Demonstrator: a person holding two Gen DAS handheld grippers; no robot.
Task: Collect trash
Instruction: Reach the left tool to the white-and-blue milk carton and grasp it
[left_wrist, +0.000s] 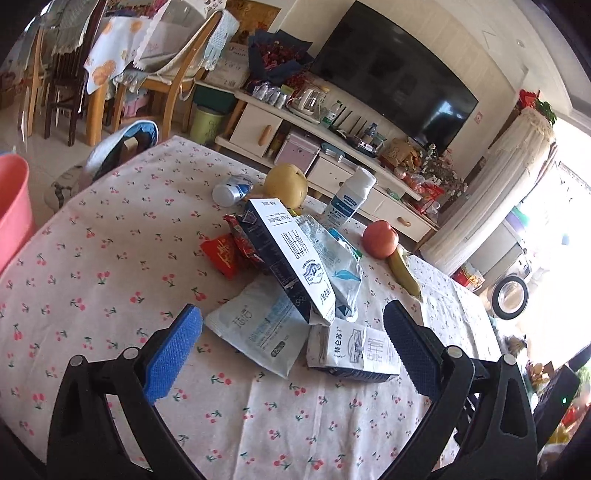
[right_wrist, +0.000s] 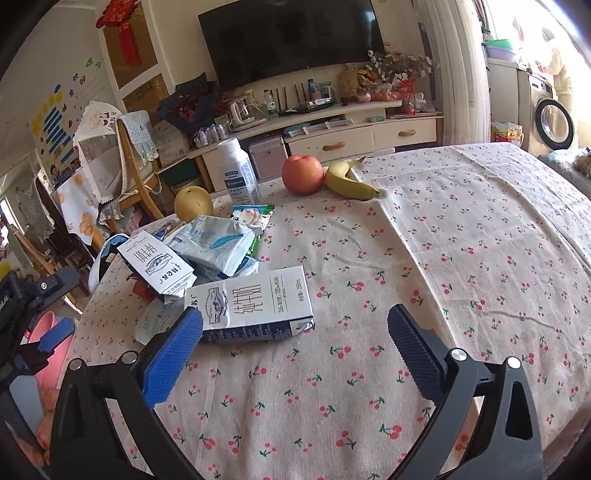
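Home living room, television (right_wrist: 291, 37), media cabinet (right_wrist: 369, 136), cherry-print tablecloth (right_wrist: 461, 240)

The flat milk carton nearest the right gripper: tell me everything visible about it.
The milk carton is a white paperboard box with a dark blue base band and black vertical lettering. It lies flat on its side on the cherry-print tablecloth, its end flaps crumpled, at the edge of the trash pile. Nothing grips it.
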